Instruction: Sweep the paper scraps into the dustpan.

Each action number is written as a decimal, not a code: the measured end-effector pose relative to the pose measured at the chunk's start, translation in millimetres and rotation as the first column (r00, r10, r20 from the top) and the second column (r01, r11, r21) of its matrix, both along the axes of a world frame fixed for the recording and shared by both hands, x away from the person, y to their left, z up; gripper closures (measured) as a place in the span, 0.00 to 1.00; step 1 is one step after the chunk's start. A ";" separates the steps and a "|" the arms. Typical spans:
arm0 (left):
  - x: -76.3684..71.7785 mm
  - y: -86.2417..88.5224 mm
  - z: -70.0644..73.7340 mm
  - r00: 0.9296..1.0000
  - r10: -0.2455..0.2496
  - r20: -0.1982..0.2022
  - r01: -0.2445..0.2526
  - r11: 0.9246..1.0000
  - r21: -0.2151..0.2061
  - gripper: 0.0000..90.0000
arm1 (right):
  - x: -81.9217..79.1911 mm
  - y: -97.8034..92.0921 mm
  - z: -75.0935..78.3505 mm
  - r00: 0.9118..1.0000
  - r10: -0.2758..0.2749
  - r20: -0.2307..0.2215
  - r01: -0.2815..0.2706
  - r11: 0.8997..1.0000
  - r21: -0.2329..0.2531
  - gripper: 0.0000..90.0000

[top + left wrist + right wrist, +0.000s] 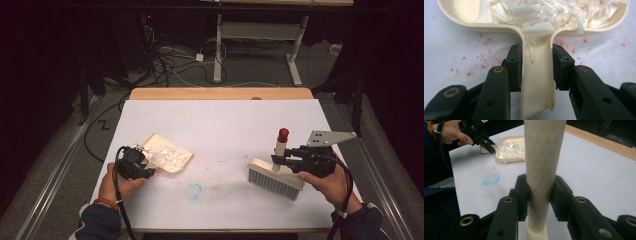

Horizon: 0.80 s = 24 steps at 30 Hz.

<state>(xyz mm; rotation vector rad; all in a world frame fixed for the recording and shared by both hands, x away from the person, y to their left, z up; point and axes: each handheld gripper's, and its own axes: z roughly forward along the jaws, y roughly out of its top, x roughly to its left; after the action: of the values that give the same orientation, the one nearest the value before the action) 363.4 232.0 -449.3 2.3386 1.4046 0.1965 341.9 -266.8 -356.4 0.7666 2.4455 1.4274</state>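
- My left gripper (536, 72) is clamped on the handle of the cream dustpan (537, 82), which lies flat on the white table (225, 125), full of white paper scraps (544, 12).
- My right gripper (539, 195) squeezes the brush (276, 178) by its upright handle, well right of the dustpan, bristles down beside a blue smudge (194, 190).

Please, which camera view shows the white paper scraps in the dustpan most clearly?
The left gripper view: the paper scraps lie close up in the dustpan, so single shreds can be told apart. The high view shows them as a small pale heap. In the right gripper view they sit far off, beside the brush handle.
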 end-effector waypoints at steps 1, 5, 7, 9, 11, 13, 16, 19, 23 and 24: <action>-0.9 -0.2 0.0 1.000 0.003 0.000 -0.003 1.000 -0.002 0.69 | 1.5 -0.9 -0.7 1.000 -0.003 -0.004 0.003 1.000 0.000 0.79; -5.6 -0.4 3.5 1.000 0.015 0.023 -0.014 1.000 -0.009 0.69 | 6.4 -3.6 -1.2 1.000 -0.007 -0.014 0.007 1.000 0.005 0.79; -8.0 -0.3 6.1 0.999 0.019 0.027 -0.018 1.000 -0.017 0.69 | 7.7 -4.2 -0.3 1.000 -0.007 -0.012 0.008 1.000 0.005 0.79; -10.6 -1.4 6.9 0.999 0.017 0.027 -0.017 1.000 -0.011 0.69 | 8.6 -4.5 0.8 1.000 -0.006 -0.010 0.006 1.000 0.004 0.79; -13.4 -2.0 7.1 0.999 0.019 0.028 -0.019 1.000 -0.016 0.69 | 9.2 -4.7 1.9 1.000 -0.003 -0.008 0.003 1.000 0.003 0.79; -16.8 -1.3 8.5 0.999 0.031 0.040 -0.029 0.999 -0.034 0.69 | 9.9 -4.8 3.0 1.000 0.001 -0.012 -0.001 1.000 0.001 0.78; -22.9 -0.9 10.5 0.997 0.045 0.054 -0.042 0.997 -0.066 0.68 | 10.8 -5.4 4.5 1.000 0.005 -0.017 -0.005 1.000 0.002 0.79; -28.8 -4.0 10.1 0.998 0.039 0.057 -0.035 0.997 -0.070 0.68 | 12.2 -6.3 7.5 1.000 0.019 -0.023 -0.019 1.000 -0.007 0.79; -34.9 -10.0 7.7 0.998 0.032 0.054 -0.028 0.997 -0.070 0.68 | 16.7 -7.5 7.3 0.998 0.031 -0.053 -0.032 0.999 -0.016 0.79; -36.6 -11.7 7.4 0.998 0.029 0.054 -0.025 0.997 -0.071 0.68 | 18.0 -8.1 6.7 0.998 0.031 -0.062 -0.032 0.999 -0.016 0.79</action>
<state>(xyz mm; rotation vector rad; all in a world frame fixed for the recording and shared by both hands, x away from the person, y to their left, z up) 326.8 220.2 -441.9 2.2409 1.3951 0.2138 359.9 -274.9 -349.7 0.7834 2.5228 1.4130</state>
